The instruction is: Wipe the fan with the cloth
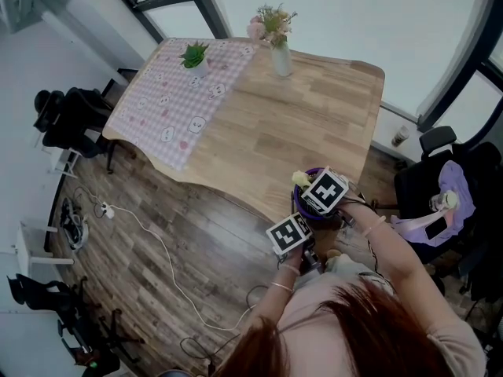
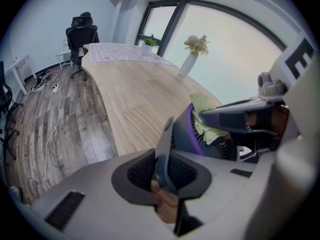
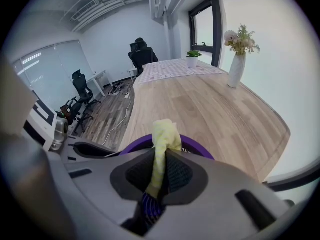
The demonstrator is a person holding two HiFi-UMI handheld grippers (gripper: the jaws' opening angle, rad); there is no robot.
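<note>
A small purple fan [image 1: 301, 205] stands at the near edge of the wooden table [image 1: 299, 124], close to my body. My left gripper [image 2: 163, 172] is shut on a thin grey part of the fan [image 2: 164, 149]; the purple rim [image 2: 192, 133] and dark grille [image 2: 220, 149] show just beyond it. My right gripper [image 3: 159, 170] is shut on a yellow cloth [image 3: 163, 143], which sticks up between the pads over the fan's purple rim [image 3: 137, 143]. In the head view the cloth [image 1: 300, 179] lies on the fan's top beside the right gripper's marker cube [image 1: 324, 191].
A vase of flowers [image 1: 280, 53] and a small potted plant [image 1: 195, 57] stand at the table's far end, the plant on a pink checked cloth [image 1: 169, 100]. Office chairs stand at the right [image 1: 440, 187] and left [image 1: 67, 120]. A white cable [image 1: 157, 242] runs over the floor.
</note>
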